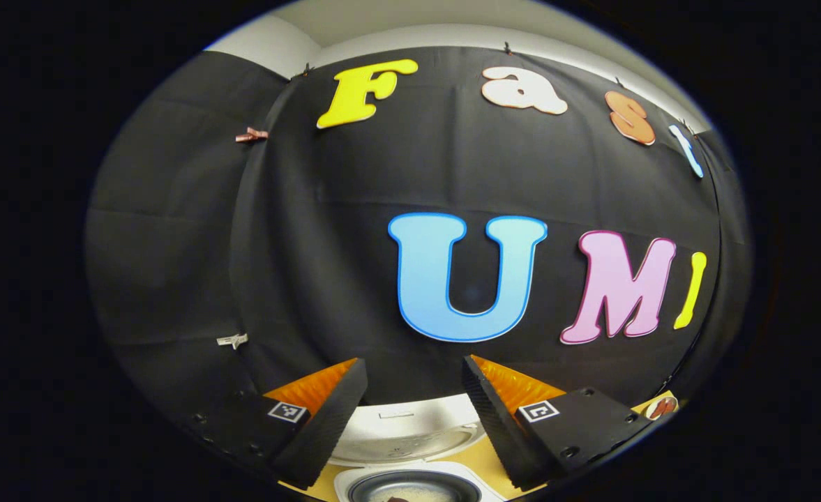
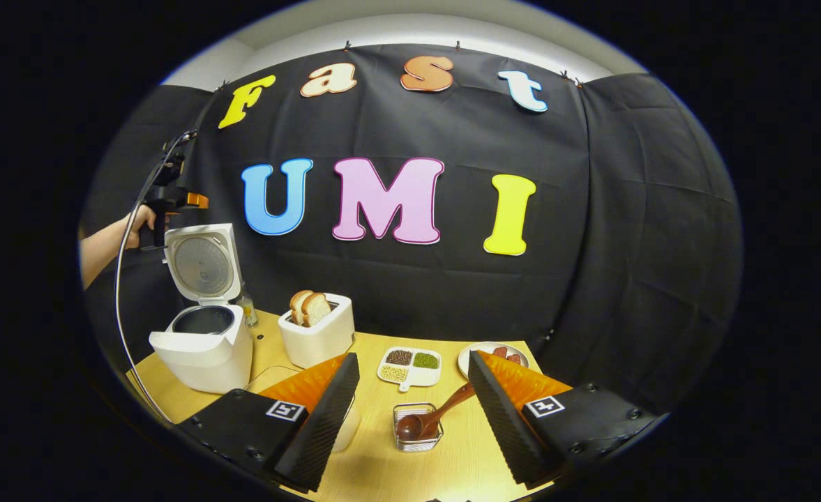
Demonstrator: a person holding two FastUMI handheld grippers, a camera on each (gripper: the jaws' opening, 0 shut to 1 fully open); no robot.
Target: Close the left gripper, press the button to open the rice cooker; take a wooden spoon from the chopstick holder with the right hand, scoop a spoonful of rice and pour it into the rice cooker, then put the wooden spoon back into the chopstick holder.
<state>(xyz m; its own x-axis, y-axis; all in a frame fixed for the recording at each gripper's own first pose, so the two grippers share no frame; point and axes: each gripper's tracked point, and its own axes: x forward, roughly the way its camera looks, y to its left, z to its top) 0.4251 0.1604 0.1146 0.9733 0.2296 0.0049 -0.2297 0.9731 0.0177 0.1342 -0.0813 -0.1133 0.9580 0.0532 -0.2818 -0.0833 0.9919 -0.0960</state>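
**Rice cooker open, spoon in its holder, both grippers apart**

Now, through the right gripper view, I see my right gripper (image 2: 410,411) with its two fingers spread wide and nothing between them. Just ahead of it, between the fingertips, stands the small wire-mesh chopstick holder (image 2: 418,427) on the pale wooden table (image 2: 375,467). The brown wooden spoon (image 2: 432,417) rests inside it, bowl down, and its handle leans toward the right finger. I cannot tell if the handle touches that finger.

Further ahead lies a white divided dish with compartments of grains and beans (image 2: 410,367), and to its right a white round plate with red pieces (image 2: 490,355), partly behind the finger. Ahead on the left is a white toaster with two slices of bread (image 2: 317,331). Far on the left stands the white rice cooker (image 2: 201,345), with its lid upright and the dark inner pot visible.

Above that lid, a hand (image 2: 138,222) holds the left gripper (image 2: 173,199); from here I cannot judge its fingers.

In the left gripper view, the left gripper (image 1: 410,411) has its fingers clearly parted and empty. Below and between them I see the cooker's open pot and the inside of the raised lid.
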